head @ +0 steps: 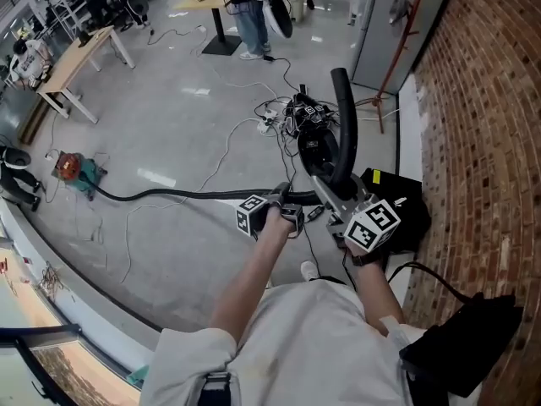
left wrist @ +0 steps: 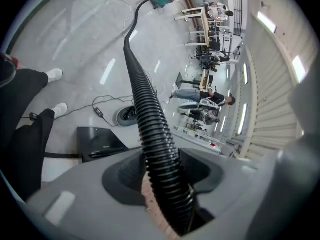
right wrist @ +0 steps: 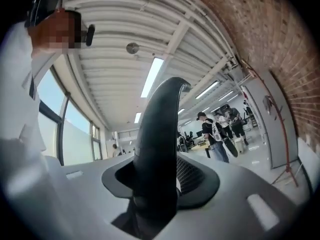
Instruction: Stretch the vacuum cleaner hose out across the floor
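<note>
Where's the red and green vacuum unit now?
The vacuum unit sits on the floor at the head view's far left, at the far end of the hose, near the wooden table.

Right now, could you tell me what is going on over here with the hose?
A person holds a gripper in each hand. The left gripper has its jaws shut on the ribbed hose, which runs in a gentle curve across the floor to the vacuum. The right gripper has its jaws shut on the hose's curved black tube, which points up and away from the person.
</note>
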Demonstrator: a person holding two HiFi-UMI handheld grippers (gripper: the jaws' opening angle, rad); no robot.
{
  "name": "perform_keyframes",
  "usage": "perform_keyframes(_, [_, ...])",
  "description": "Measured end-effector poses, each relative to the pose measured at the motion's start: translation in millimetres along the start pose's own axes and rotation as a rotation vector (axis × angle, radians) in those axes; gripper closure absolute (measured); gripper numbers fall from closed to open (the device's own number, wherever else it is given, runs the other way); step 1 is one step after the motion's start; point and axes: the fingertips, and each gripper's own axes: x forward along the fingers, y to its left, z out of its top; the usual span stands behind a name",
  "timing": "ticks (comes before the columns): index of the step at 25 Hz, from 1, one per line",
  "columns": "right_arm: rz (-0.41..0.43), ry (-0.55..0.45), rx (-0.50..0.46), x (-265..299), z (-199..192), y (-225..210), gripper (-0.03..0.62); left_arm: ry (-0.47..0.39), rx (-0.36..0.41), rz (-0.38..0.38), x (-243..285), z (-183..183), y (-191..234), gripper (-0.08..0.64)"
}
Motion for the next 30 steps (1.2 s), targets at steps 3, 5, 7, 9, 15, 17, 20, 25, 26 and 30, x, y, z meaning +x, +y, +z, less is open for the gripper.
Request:
perform_keyframes(3, [-0.055, -0.065, 0.052, -29.0, 16.4, -28.5, 0.419, 0.107, 0.018, -0.037, -0.9, -28.7, 2.2, 0.344])
perform_keyframes(5, [-0.111, -0.107, 0.099, -51.7, 23.6, -47.8, 0.422, 0.206, 0.033, -0.075, -2.3, -50.6, 5.7, 0.337])
perform_keyframes(7, [-0.159, -0.152, 0.162, -73.7, 32.5, -67.4, 0.425, 0.325, 0.039, -0.122, -5.6, -74.1, 8.3, 0.331])
perform_keyframes(9, [-0.202, -0.199, 0.19, -92.8, 45.9, -86.6, 0.426, 0.464, 0.024, -0.159, -10.7, -101.1, 9.8, 0.33])
perform_keyframes(15, [-0.393, -0.243, 0.088, -155.7, 76.6, -137.7, 0.43, 0.707, 0.023, -0.283, -45.9, -148.9, 4.2, 0.253])
perform_keyframes(17, [-0.448, -0.251, 0.086, -174.9, 81.1, -151.2, 0.431, 0.739, 0.048, -0.33, -58.5, -151.5, -10.2, 0.259])
perform_keyframes(20, [-0.493, -0.234, 0.076, -188.5, 78.3, -162.3, 0.433, 0.788, 0.187, -0.45, -71.8, -159.2, -50.0, 0.288])
perform_keyframes(25, [-0.459, -0.166, 0.049, -166.7, 57.9, -152.6, 0.434, 0.827, 0.47, -0.643, -88.7, -176.1, -124.1, 0.365])
perform_keyframes(26, [-0.45, -0.138, 0.045, -157.9, 52.9, -148.4, 0.434, 0.802, 0.499, -0.664, -88.7, -173.3, -135.3, 0.373])
perform_keyframes(30, [-0.374, -0.022, 0.003, -115.3, 30.4, -125.9, 0.434, 0.602, 0.768, -0.705, -79.6, -152.6, -166.0, 0.479])
